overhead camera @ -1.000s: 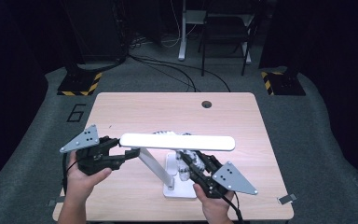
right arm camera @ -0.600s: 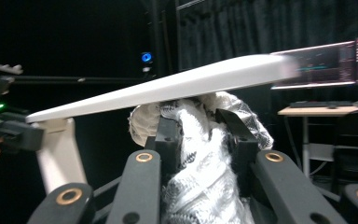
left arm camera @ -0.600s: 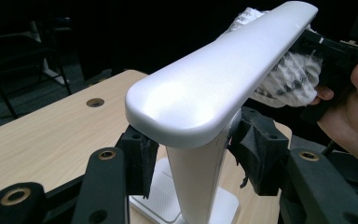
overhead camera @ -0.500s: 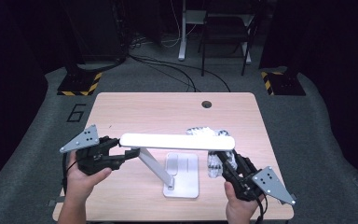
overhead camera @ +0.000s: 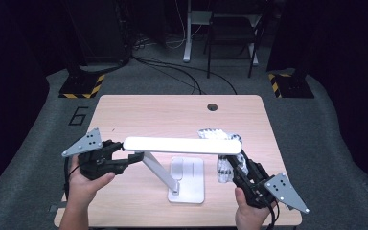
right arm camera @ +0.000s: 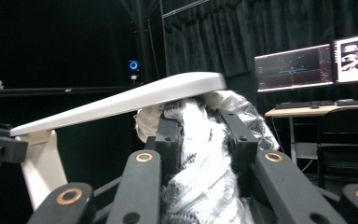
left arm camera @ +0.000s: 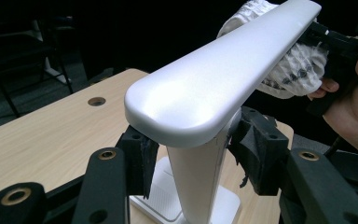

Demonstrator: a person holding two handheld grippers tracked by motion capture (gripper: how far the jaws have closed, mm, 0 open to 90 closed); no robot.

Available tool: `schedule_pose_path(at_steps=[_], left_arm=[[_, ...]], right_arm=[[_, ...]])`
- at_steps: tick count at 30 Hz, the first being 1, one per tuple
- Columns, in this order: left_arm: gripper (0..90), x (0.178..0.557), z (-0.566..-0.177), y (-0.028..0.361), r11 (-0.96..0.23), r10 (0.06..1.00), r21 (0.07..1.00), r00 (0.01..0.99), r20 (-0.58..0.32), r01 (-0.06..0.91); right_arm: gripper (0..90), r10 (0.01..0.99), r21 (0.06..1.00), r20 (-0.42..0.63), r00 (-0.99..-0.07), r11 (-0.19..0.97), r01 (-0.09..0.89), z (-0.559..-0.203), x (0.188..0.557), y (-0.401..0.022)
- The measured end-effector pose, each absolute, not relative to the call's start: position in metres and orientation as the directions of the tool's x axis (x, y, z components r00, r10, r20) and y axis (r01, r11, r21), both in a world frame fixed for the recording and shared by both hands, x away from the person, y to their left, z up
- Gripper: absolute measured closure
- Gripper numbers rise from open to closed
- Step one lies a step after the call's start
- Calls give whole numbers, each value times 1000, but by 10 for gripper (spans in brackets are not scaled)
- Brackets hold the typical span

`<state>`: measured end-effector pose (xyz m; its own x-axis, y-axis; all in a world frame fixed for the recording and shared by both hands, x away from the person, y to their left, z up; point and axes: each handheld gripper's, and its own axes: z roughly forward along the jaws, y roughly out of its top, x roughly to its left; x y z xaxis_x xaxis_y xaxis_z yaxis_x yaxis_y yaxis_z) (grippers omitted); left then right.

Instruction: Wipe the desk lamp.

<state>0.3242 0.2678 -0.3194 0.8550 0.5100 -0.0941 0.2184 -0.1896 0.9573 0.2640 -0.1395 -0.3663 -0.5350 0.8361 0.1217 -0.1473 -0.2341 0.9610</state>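
A white desk lamp stands on the wooden table (overhead camera: 148, 115), with a flat base (overhead camera: 188, 181), a slanted arm (left arm camera: 198, 172) and a long level head (overhead camera: 182, 145). My left gripper (overhead camera: 133, 158) is shut on the arm just under the head's left end; in the left gripper view (left arm camera: 196, 147) both pads press its sides. My right gripper (overhead camera: 230, 168) is shut on a bunched white and grey cloth (right arm camera: 200, 140). It holds the cloth (overhead camera: 220, 135) against the underside of the head's right end (right arm camera: 186, 86).
A round cable hole (overhead camera: 212, 107) sits near the table's far edge. Black stands with yellow-striped feet (overhead camera: 82, 88) and a chair frame (overhead camera: 230, 43) stand on the floor behind. Monitors (right arm camera: 293, 67) glow on a desk in the right gripper view.
My right gripper has carried the cloth from under the middle of the lamp head out to its right end. The left gripper and the lamp have kept still.
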Motion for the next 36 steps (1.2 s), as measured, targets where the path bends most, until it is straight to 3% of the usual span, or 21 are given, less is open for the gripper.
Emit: schedule_pose_path(at_steps=[2, 4, 7, 15, 23, 31, 36], left_arm=[[561, 323, -319, 268, -214, 538, 955, 841, -59, 204], [691, 322, -319, 267, -231, 546, 954, 837, -34, 189], [702, 325, -321, 268, -197, 524, 958, 848, -78, 210], [628, 327, -322, 267, -187, 508, 959, 857, -93, 215], [442, 342, -331, 265, -179, 488, 952, 863, -133, 248], [426, 353, -333, 255, -148, 428, 960, 891, -153, 237], [460, 350, -331, 256, -153, 427, 962, 893, -144, 228]], right_arm=[[715, 832, 964, 103, -546, -219, -152, -366, 265, -134], [715, 823, 967, 87, -561, -205, -151, -365, 266, -127], [715, 819, 971, 81, -568, -193, -139, -364, 269, -118], [714, 807, 969, 111, -580, -218, -117, -366, 272, -115], [714, 808, 970, 105, -579, -213, -121, -367, 271, -117], [714, 808, 970, 106, -580, -212, -118, -367, 271, -116], [714, 807, 970, 102, -581, -211, -122, -367, 272, -115]])
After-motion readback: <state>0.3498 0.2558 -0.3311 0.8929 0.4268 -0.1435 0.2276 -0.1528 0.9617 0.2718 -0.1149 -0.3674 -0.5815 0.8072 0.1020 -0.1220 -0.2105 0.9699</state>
